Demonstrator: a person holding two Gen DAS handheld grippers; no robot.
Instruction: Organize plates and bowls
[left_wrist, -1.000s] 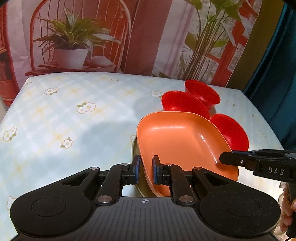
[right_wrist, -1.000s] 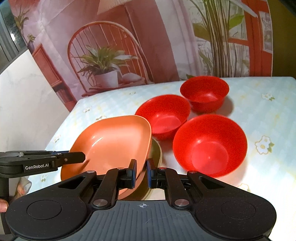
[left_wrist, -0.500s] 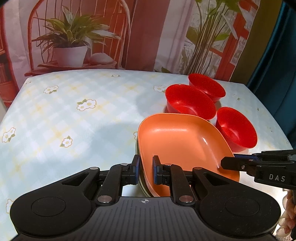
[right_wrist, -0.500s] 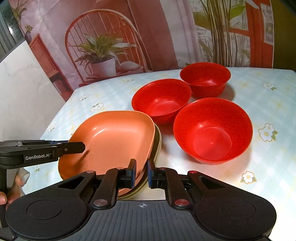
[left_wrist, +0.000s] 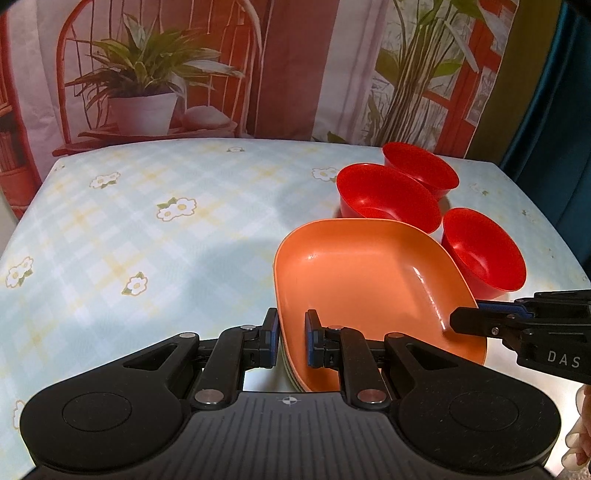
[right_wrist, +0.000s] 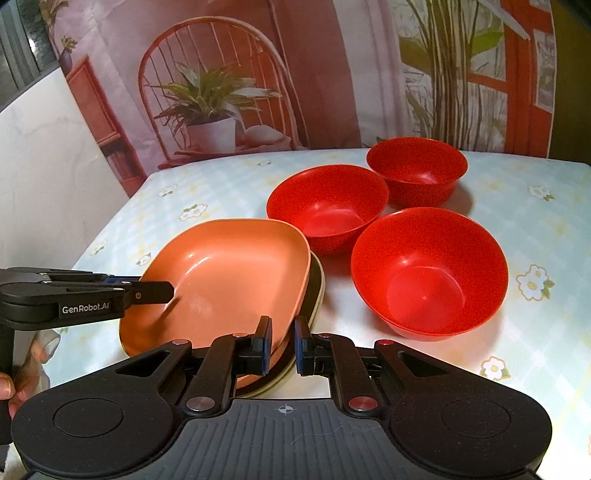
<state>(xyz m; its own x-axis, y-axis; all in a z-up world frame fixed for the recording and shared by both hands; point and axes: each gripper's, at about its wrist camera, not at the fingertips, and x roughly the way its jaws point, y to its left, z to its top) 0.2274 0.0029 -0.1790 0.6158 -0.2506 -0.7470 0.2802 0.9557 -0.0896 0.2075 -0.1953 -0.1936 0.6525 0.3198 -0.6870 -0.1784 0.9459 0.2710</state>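
An orange squarish plate (left_wrist: 362, 280) lies on top of a cream and green plate stack (right_wrist: 317, 291) near the table's front. My left gripper (left_wrist: 291, 338) is shut on the orange plate's left rim. My right gripper (right_wrist: 280, 343) is shut on the plate's (right_wrist: 229, 284) right rim. Each gripper shows in the other's view, the right one (left_wrist: 524, 328) and the left one (right_wrist: 92, 291). Three red bowls stand beyond and right of the plates: the near one (right_wrist: 428, 269), the middle one (right_wrist: 327, 208) and the far one (right_wrist: 417, 170).
The table has a light checked cloth with flowers (left_wrist: 166, 221). A printed backdrop with a plant and chair (left_wrist: 147, 92) hangs behind it. A teal curtain (left_wrist: 561, 110) is at the right.
Both grippers have lowered the orange plate onto the stack. The plate sits flatter and less of the lower plates shows. The bowls have not moved.
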